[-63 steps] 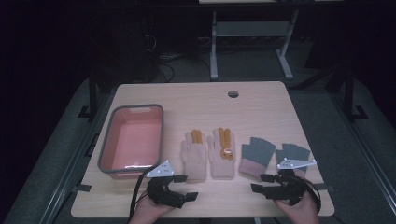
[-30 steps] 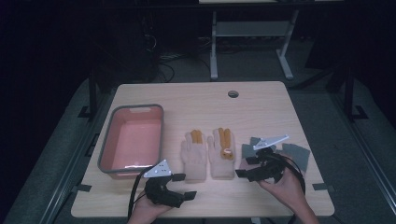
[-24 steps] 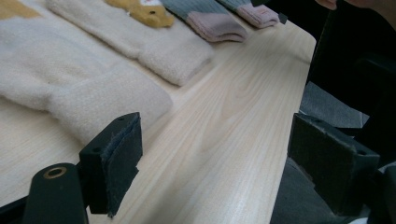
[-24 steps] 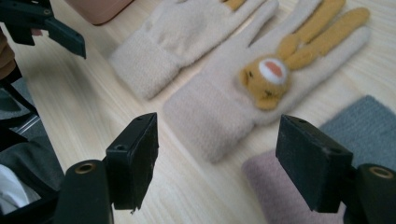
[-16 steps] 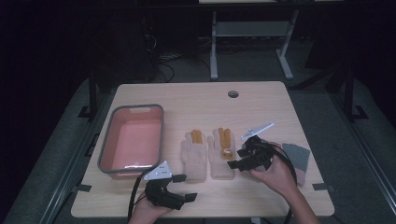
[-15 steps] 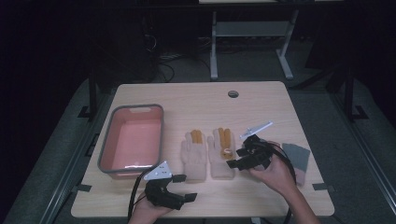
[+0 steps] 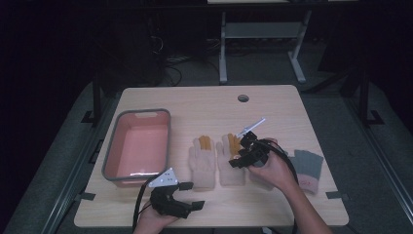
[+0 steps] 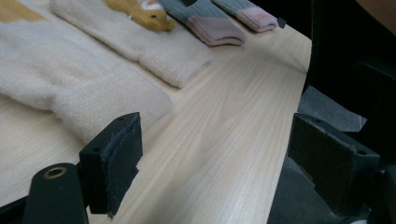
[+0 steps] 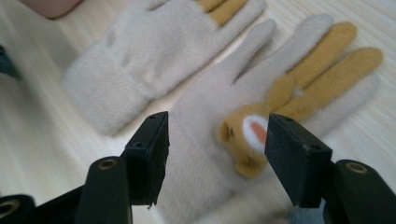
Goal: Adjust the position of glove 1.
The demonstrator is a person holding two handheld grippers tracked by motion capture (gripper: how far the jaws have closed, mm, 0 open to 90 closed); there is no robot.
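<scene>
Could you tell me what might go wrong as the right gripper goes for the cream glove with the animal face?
The right gripper, jaws just closing but still open with nothing pressed, hovers over the cream glove; it might pinch only the raised animal face and lift poorly. The second cream glove lies beside it and could be dragged. The grey glove sits near the person's forearm.

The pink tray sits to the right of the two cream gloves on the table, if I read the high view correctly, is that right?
Not quite: in the high view the pink tray sits to the left of the two cream gloves, near the table's left edge. The rest stands.
</scene>
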